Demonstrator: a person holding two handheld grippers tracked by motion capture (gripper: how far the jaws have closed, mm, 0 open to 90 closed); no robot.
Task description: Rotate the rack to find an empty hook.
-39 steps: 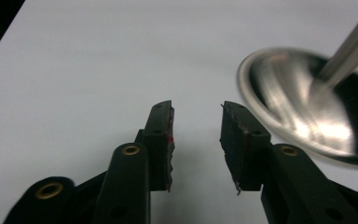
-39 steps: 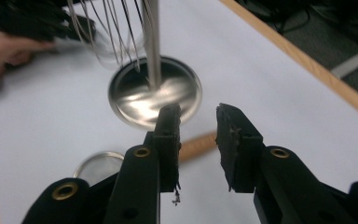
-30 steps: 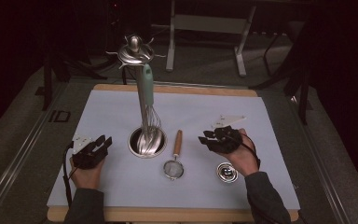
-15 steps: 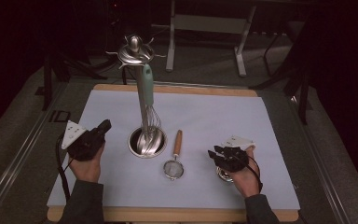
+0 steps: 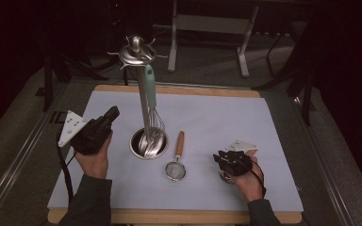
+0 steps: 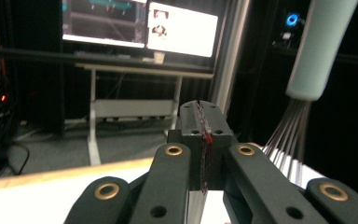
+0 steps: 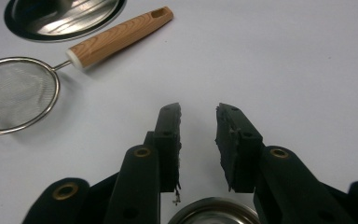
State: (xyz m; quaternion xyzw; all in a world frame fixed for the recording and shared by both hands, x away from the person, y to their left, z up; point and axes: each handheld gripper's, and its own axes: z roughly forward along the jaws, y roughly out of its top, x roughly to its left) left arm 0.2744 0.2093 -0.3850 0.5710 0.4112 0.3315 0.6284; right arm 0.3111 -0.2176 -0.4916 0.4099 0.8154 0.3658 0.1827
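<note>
High view: right gripper [image 5: 233, 162], fingers parted and just closing, hovers over a small steel cup [image 5: 226, 175]; gripping comes next; left gripper [image 5: 94, 134] shut, empty.

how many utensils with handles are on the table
2: a mint-handled wire whisk hanging on the steel rack, and a wooden-handled mesh strainer lying flat on the white mat beside the rack's base.
</note>
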